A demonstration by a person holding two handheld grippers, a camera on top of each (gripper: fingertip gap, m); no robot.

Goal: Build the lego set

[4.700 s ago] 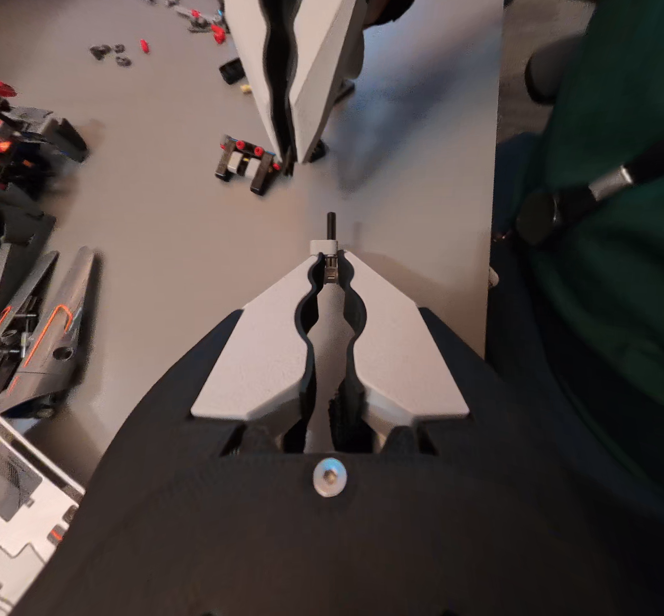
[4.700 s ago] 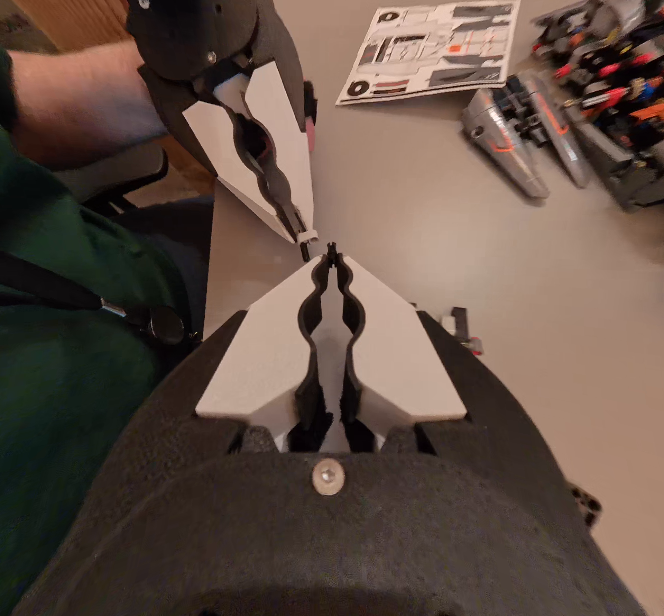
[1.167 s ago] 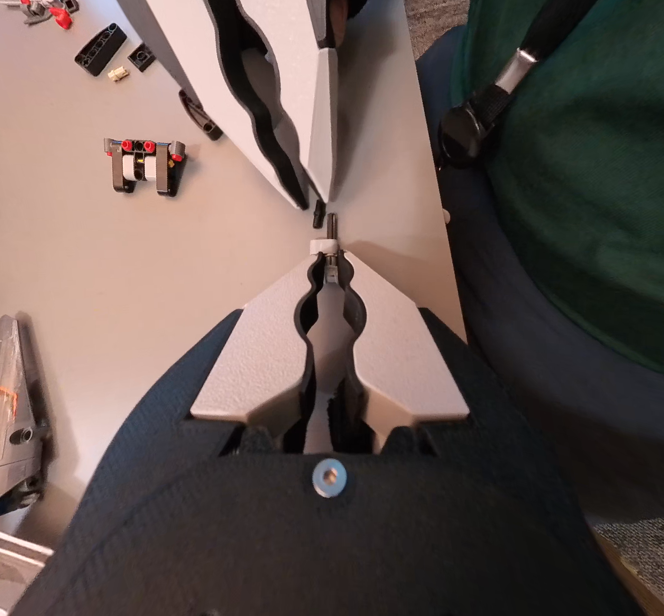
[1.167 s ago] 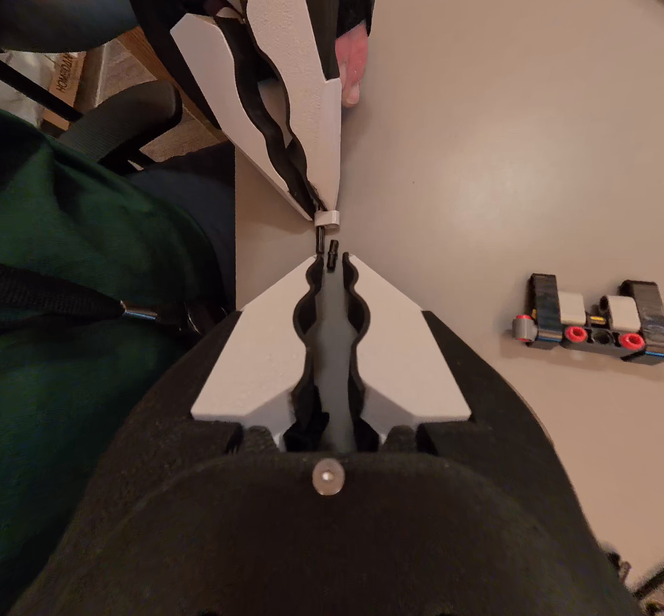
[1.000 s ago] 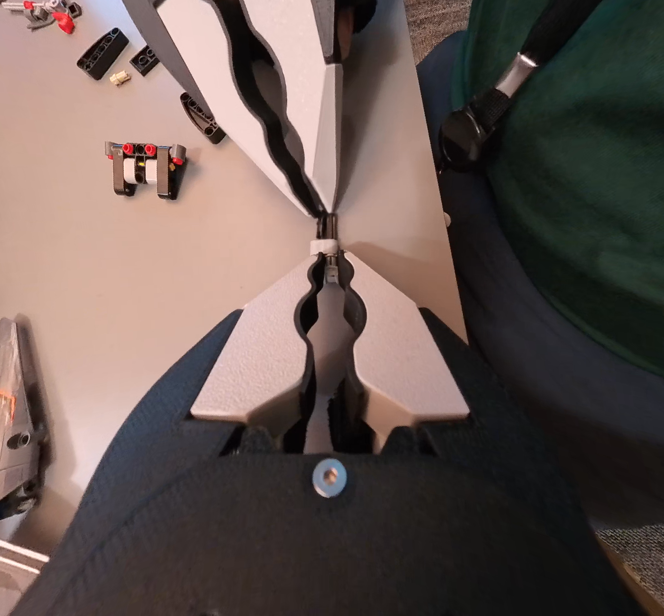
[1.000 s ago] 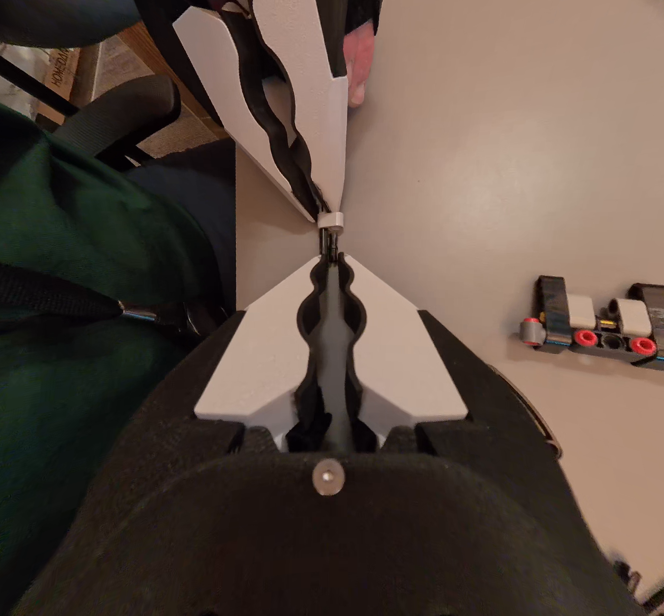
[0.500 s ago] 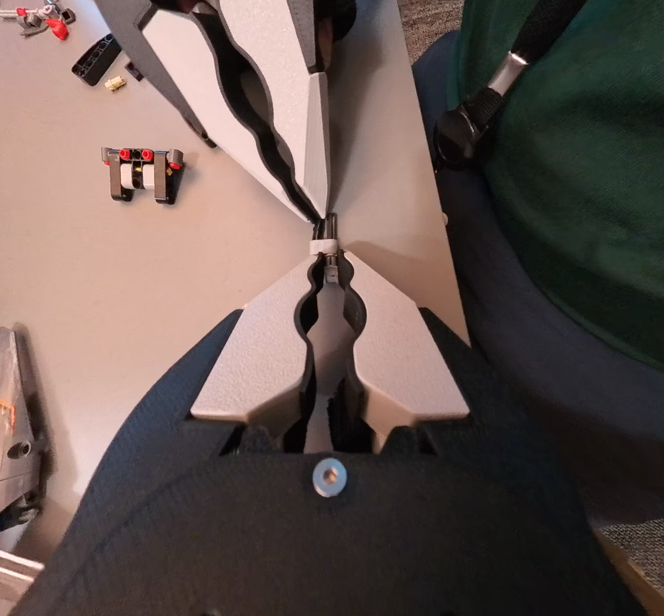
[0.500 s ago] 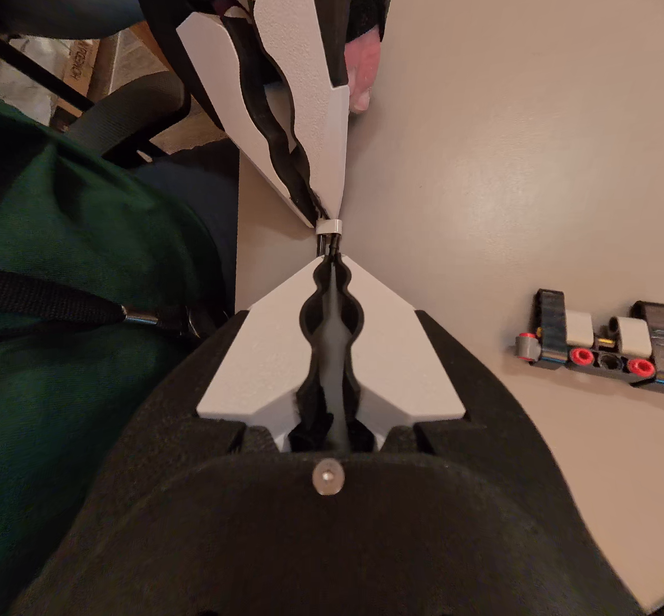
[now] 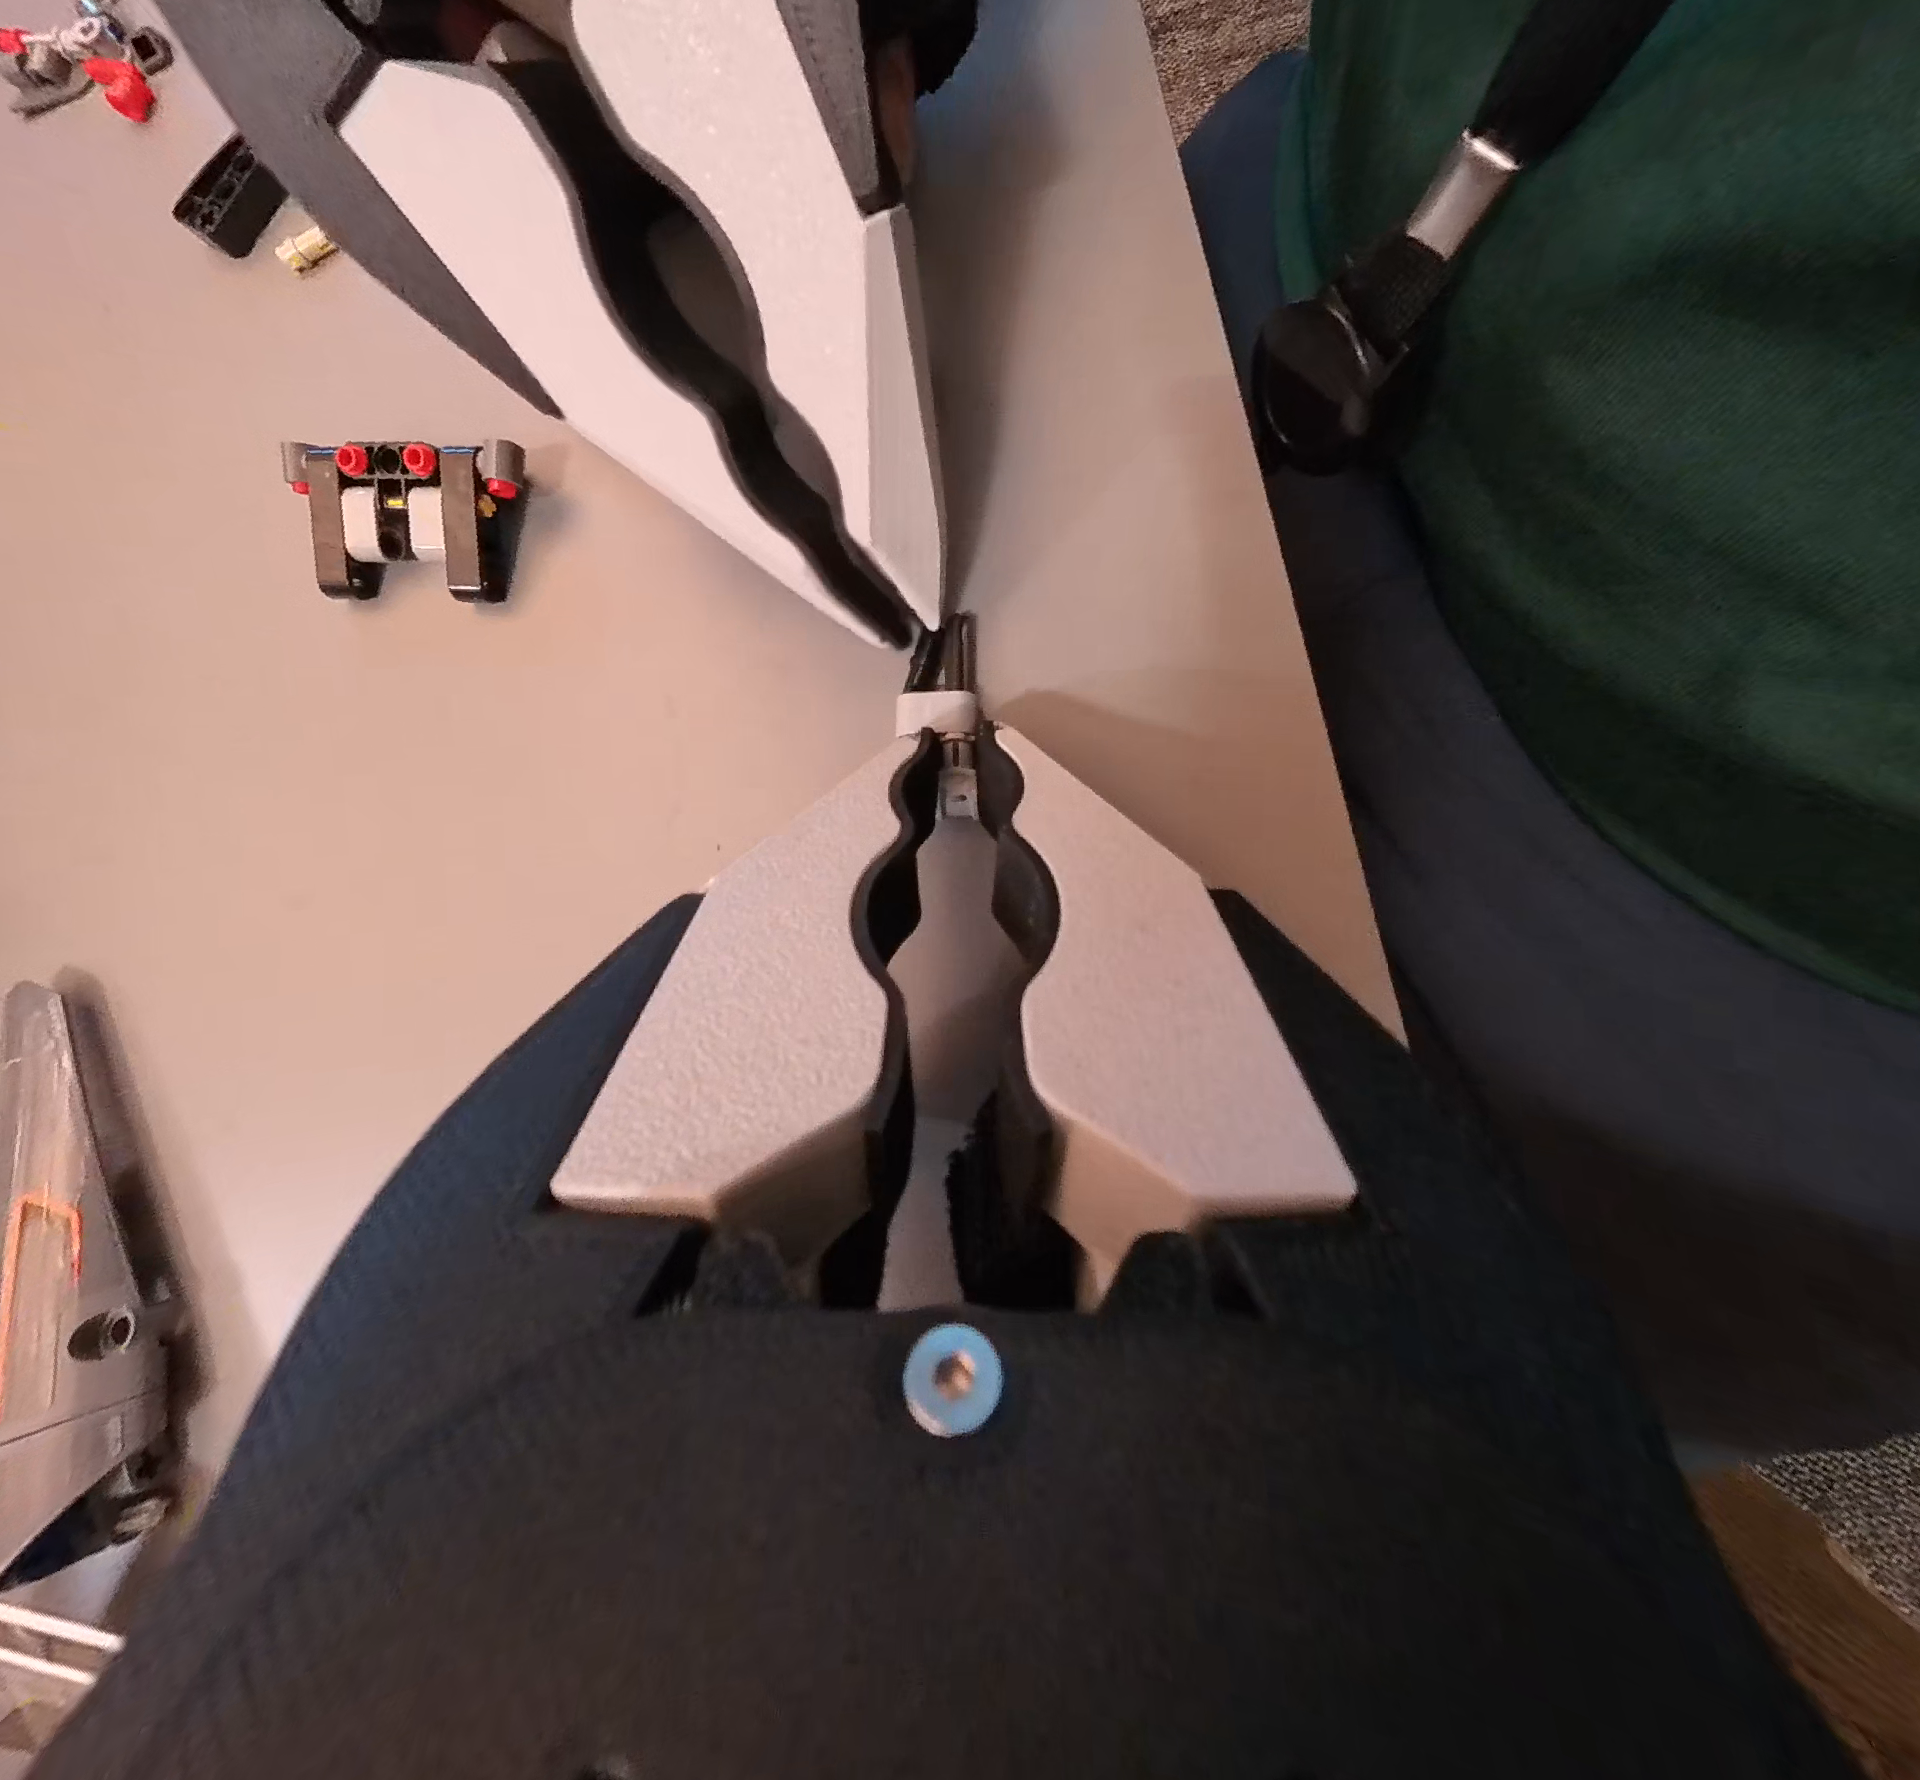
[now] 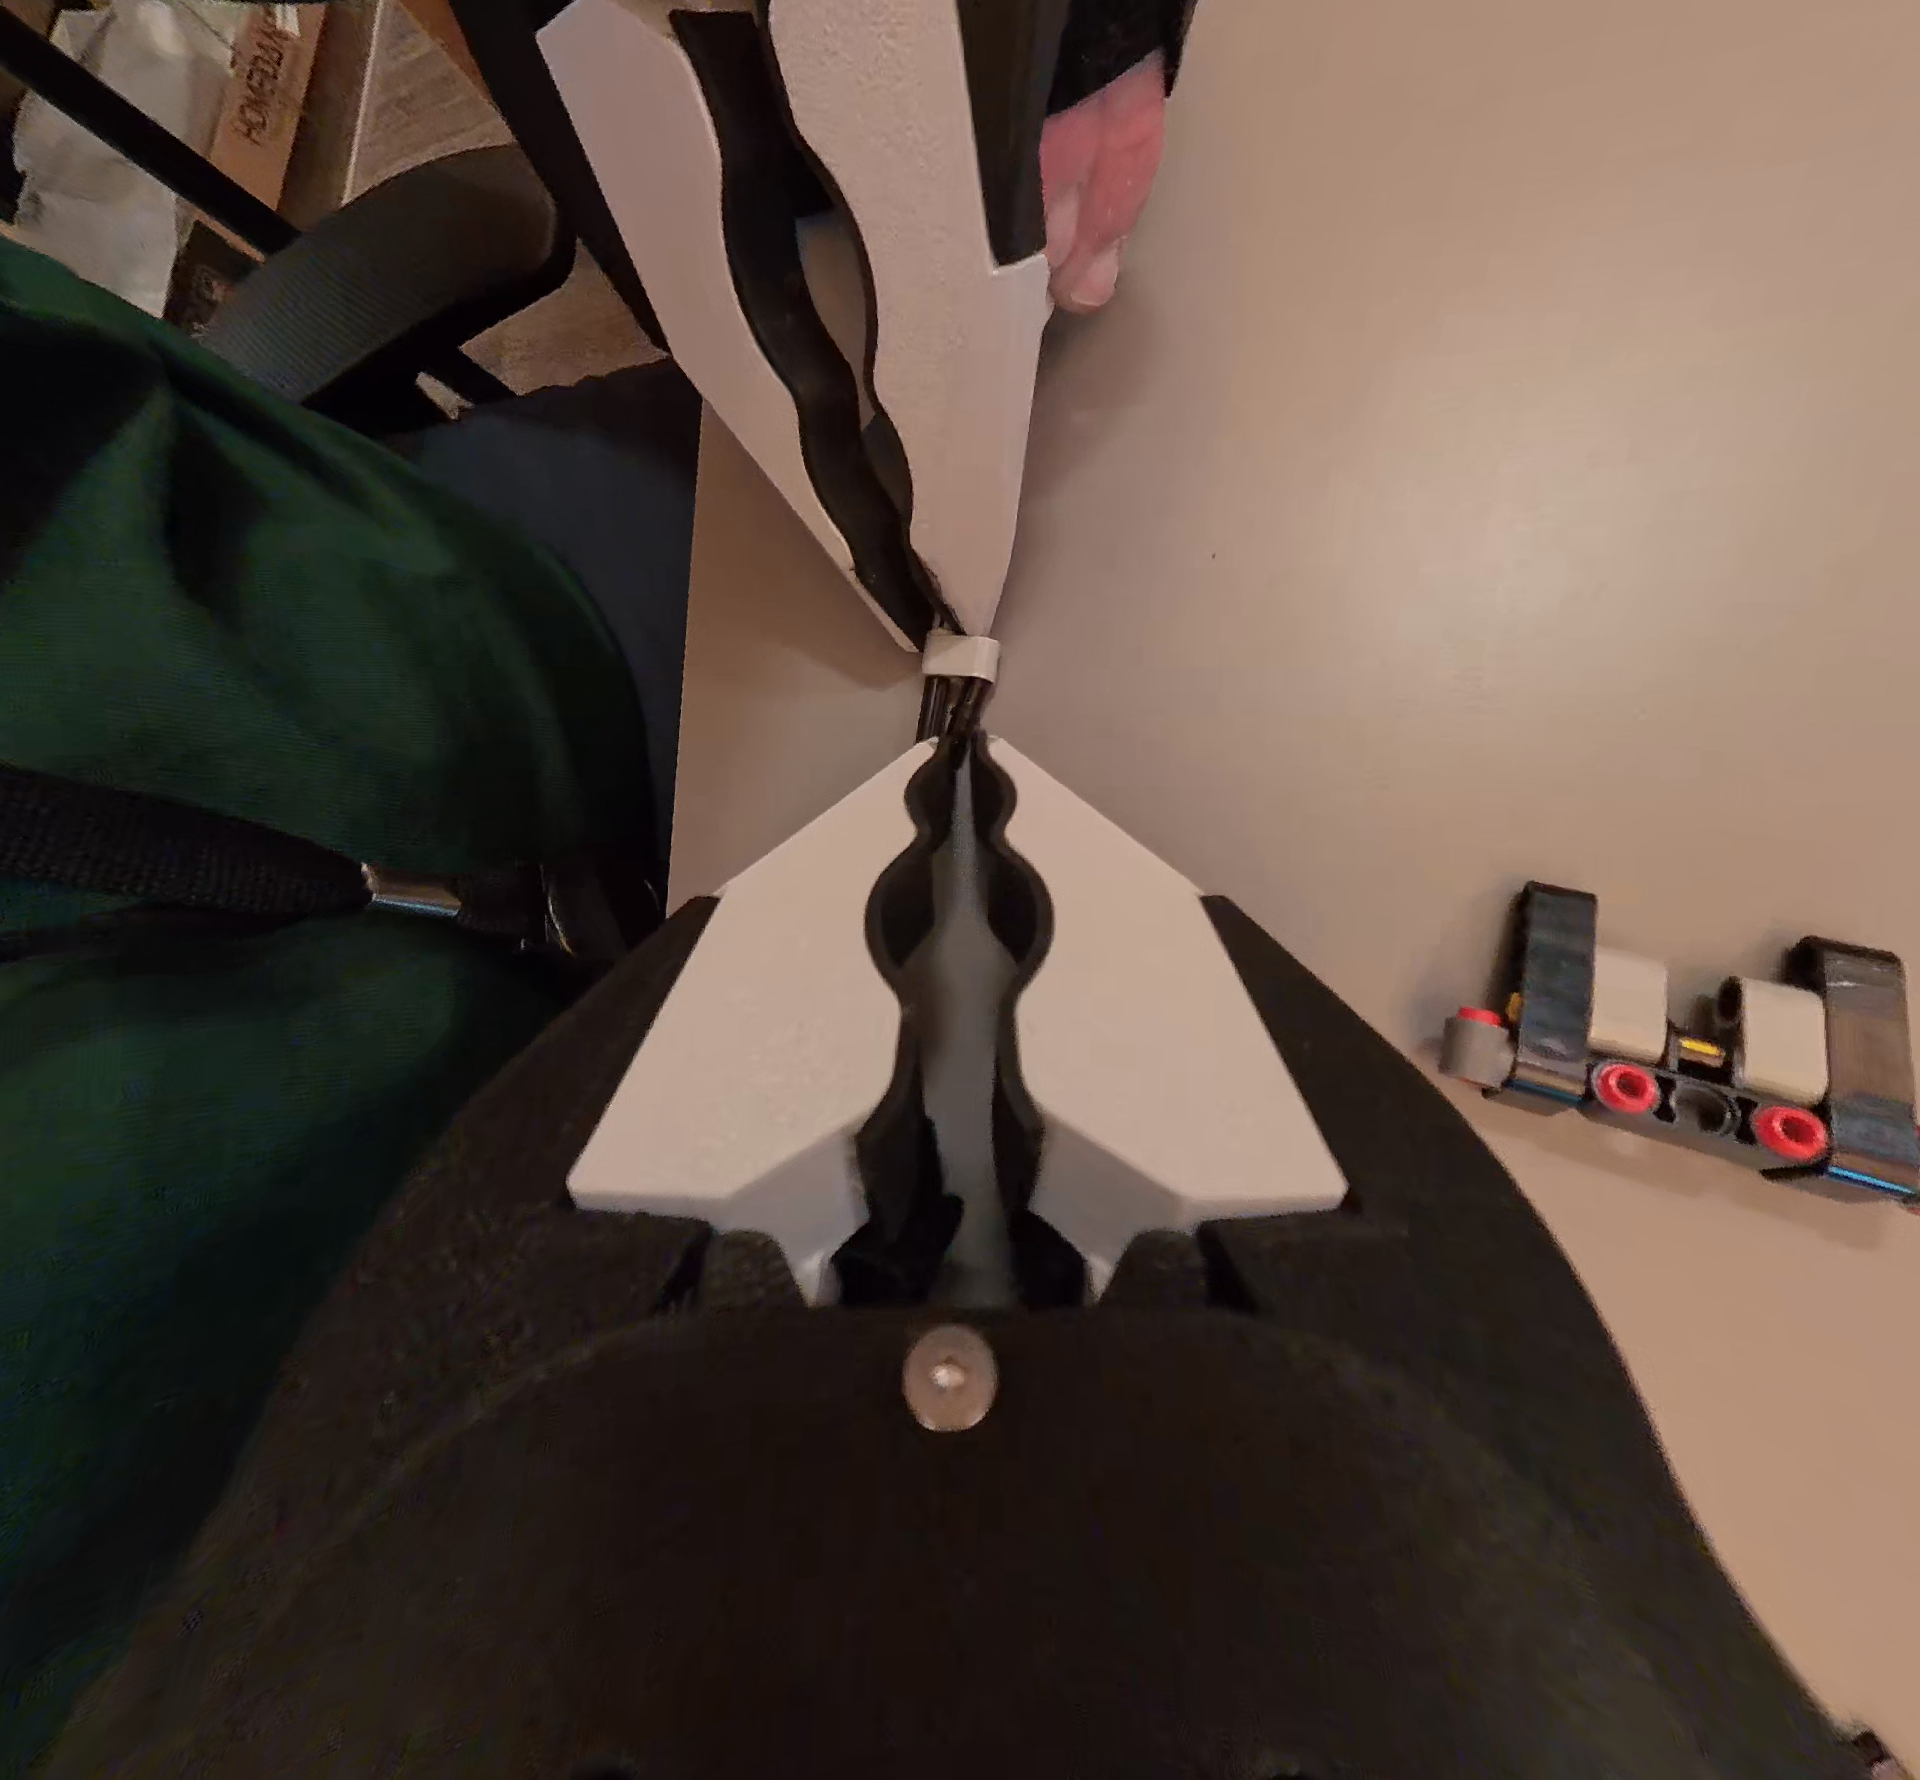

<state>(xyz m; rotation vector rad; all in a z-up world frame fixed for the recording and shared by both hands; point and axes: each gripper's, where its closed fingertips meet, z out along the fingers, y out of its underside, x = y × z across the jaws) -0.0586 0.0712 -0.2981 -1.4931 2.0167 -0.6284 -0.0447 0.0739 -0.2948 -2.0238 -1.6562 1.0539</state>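
From left wrist view: left gripper [image 9: 940, 743] pinched tight on white connector [image 9: 935, 712], black axle [image 9: 961, 655] sticking forward. Right gripper [image 9: 914, 629] tip meets it. Subassembly [image 9: 400, 520] lies apart on grey table [image 9: 260, 795].

From right wrist view: right gripper [image 10: 961, 743] nearly closed on black pin [image 10: 951, 707], touching connector [image 10: 961, 658] above table edge. Green shirt [image 10: 260, 691] left.

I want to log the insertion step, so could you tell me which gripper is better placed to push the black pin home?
Probably the right gripper: shut on the black pin, it points at the white connector that the left gripper holds as an anchor.
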